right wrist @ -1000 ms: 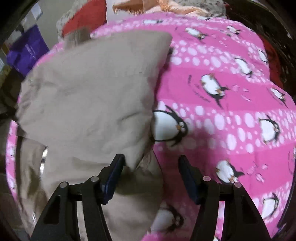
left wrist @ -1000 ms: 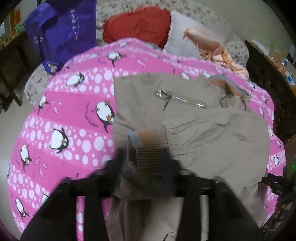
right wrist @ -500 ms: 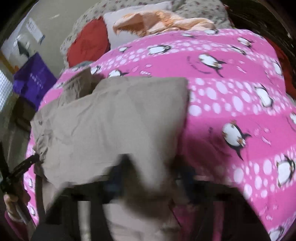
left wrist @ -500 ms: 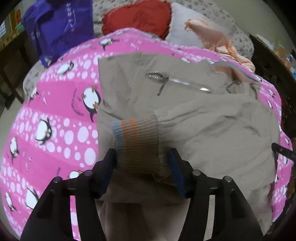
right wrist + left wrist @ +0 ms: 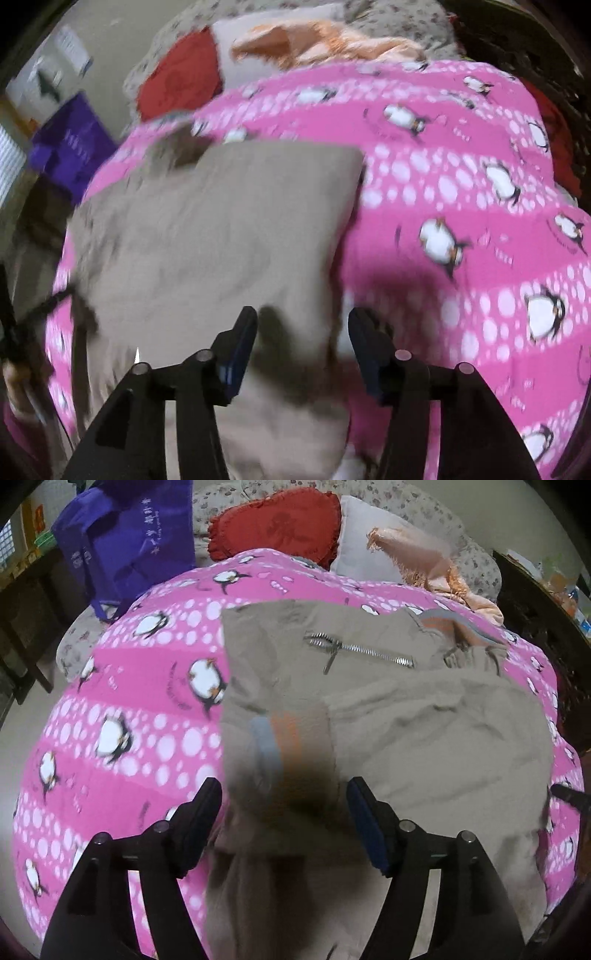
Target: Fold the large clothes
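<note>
The left gripper [image 5: 284,808] is spreading its jaws wide and backing off the ribbed cuff [image 5: 291,746], which is now lying free on the tan jacket [image 5: 436,746] instead of being pinched. The right gripper [image 5: 303,343] is likewise standing open above the folded sleeve panel [image 5: 221,236], its view sliding and blurring.

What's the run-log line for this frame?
stage: sleeve folded in | left claw: open over striped cuff | right claw: open over khaki jacket | surface: penguin blanket
</note>
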The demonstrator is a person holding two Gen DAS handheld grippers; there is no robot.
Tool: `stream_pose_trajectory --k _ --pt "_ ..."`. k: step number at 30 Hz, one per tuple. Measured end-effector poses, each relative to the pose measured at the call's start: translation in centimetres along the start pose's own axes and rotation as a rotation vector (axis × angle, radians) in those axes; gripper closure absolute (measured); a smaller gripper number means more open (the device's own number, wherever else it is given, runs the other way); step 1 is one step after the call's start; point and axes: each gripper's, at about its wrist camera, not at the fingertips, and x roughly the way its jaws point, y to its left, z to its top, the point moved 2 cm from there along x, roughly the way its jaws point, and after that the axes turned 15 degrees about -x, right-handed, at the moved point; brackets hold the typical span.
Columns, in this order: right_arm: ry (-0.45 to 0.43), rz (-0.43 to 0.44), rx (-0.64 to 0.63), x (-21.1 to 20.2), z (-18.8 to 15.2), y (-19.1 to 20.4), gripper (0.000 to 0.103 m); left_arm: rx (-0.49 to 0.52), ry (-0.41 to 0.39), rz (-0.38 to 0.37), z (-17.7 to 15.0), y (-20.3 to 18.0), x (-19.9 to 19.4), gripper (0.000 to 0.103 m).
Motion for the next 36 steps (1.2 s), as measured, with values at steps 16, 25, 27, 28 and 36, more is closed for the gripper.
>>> stream_pose_trajectory --k 16,25,27,28,36 --pt "0.081 0.173 0.095 -1.0 -9.8 1.5 0.036 0.04 0.145 -0.07 -9.2 5.5 -5.5 0.027" --pt "-0.011 0.067 0.13 -1.7 -11.5 0.8 0.102 0.003 0.18 -0.065 -12.3 7.7 -6.7 0.027" --pt "-0.009 0.043 0.134 -2.0 -11.6 0.2 0.102 -0.002 0.192 -0.064 -13.0 8.1 -6.8 0.027" --pt "0.004 0.04 0.145 -1.8 -11.8 0.0 0.102 -0.004 0.202 -0.062 -13.4 8.3 -6.9 0.027" --pt "-0.009 0.12 0.13 -4.1 -12.8 1.4 0.073 -0.02 0.282 -0.09 -16.7 9.5 -7.9 0.027"
